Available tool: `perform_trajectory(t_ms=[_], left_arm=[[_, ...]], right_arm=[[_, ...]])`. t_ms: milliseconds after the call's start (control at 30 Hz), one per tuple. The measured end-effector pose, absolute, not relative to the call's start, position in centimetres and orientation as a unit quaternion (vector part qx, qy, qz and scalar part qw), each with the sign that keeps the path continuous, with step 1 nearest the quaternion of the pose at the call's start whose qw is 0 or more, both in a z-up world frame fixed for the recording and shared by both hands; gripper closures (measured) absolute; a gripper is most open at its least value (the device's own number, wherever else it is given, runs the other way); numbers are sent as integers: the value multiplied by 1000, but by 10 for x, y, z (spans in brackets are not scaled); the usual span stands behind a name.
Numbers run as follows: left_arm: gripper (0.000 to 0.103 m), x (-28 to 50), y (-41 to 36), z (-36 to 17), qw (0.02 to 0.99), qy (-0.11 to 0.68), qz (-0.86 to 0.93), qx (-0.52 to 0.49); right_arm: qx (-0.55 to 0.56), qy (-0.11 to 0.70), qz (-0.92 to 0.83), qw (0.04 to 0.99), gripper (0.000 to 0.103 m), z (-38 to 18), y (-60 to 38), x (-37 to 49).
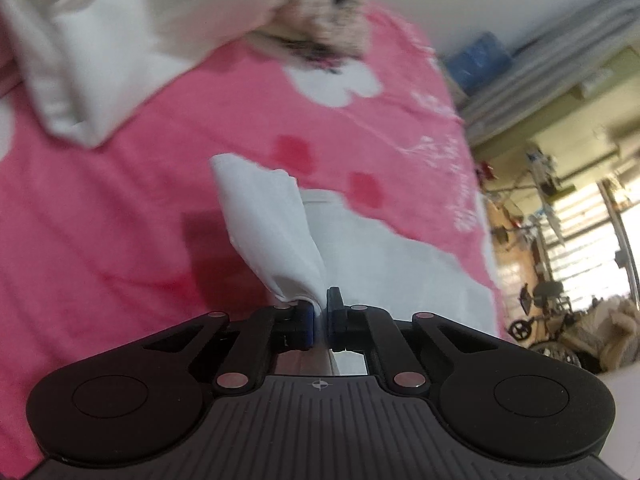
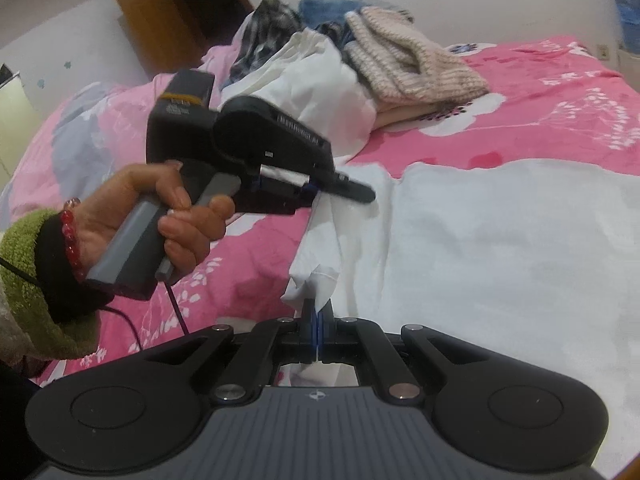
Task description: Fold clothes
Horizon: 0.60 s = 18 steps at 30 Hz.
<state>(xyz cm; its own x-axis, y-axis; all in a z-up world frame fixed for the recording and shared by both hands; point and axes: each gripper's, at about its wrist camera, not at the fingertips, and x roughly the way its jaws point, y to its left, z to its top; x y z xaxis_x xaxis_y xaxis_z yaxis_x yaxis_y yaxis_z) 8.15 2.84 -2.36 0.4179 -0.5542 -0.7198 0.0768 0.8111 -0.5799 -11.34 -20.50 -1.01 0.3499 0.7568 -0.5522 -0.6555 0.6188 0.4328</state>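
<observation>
The white garment (image 2: 500,248) lies spread on the pink bed (image 2: 560,92), bare sheet beyond it. Both claws are clamped on its near edge: left gripper (image 1: 320,312) and right gripper (image 2: 317,320). A clothes pile (image 2: 360,60) sits at the bed's far end.

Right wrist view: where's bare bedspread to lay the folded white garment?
Free: the pink bedspread on the far right, between the white garment and the wall. A narrower pink strip runs left of the garment, under the left hand-held gripper. Crowded: the clothes pile at the far middle.
</observation>
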Motion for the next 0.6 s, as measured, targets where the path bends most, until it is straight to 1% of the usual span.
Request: perform_trajectory(t_ms=[333,600], left_arm=[[100,86,-71,-11,809,500,-267,-155],[101,75,-150,-19,798,501,-320,-98]], right_arm=[[107,364,353,855,103,-7,-267,-113],[141,373,271,876,103,-15,-327,-114]])
